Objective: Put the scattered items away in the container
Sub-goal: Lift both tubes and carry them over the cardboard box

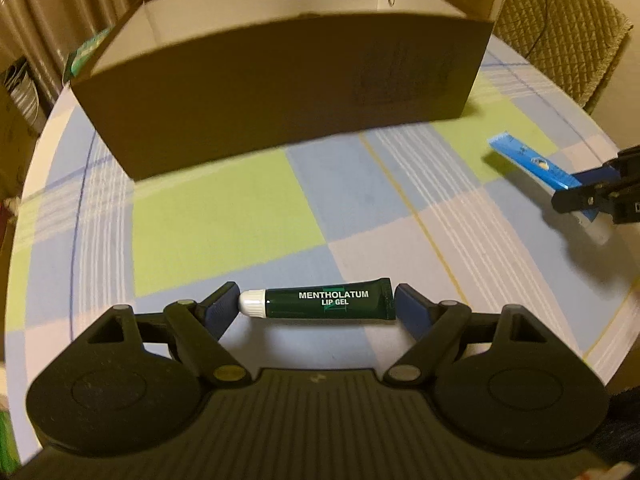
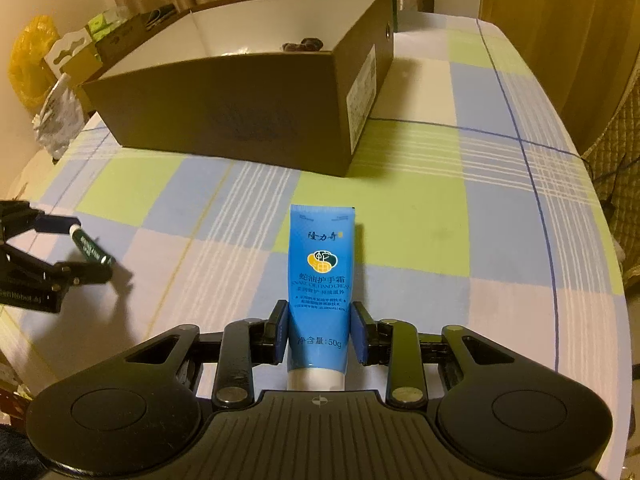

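Gripping end to end, my left gripper [image 1: 318, 306] clamped the lip gel tube [image 1: 326, 303] between cap and crimp, clear of the tablecloth [image 1: 224, 216]. My right gripper [image 2: 319, 334] pinched the soft blue hand cream tube [image 2: 322, 280] low, near its cap; it looked light and squashy. The cardboard box [image 2: 240, 108] stood toward the table's far edge.
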A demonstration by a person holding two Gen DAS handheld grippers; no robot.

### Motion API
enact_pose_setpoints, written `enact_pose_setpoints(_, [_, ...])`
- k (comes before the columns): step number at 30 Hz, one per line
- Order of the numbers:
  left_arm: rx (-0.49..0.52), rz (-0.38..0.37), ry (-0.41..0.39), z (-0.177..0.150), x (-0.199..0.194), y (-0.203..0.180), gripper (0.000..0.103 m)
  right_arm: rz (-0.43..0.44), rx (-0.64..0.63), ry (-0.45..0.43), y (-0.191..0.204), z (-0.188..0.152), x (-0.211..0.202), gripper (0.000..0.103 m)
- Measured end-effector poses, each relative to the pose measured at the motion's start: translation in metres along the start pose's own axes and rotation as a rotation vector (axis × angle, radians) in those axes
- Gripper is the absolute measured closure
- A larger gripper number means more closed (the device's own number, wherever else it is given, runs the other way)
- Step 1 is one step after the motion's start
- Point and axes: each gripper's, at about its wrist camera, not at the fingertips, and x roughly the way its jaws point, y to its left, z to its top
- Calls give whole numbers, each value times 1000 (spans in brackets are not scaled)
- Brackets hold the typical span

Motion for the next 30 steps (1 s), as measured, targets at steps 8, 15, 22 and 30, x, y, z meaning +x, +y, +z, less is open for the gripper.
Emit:
enact_pose_setpoints(8, [15, -26, -51, 12, -20, 15, 22, 16, -2, -11, 26, 10, -10, 74])
enact_pose_setpoints(15, [29, -57, -102, 21, -38, 20, 22, 36, -28, -53, 48, 22, -26, 74])
enact_pose_setpoints(22, [38, -71, -147, 34, -49, 23, 22, 40, -50, -102, 64, 34, -37, 74])
enact_pose_setpoints(30, [39, -78, -209, 56, -59, 28, 22, 48, -72, -145, 76, 53, -43, 74])
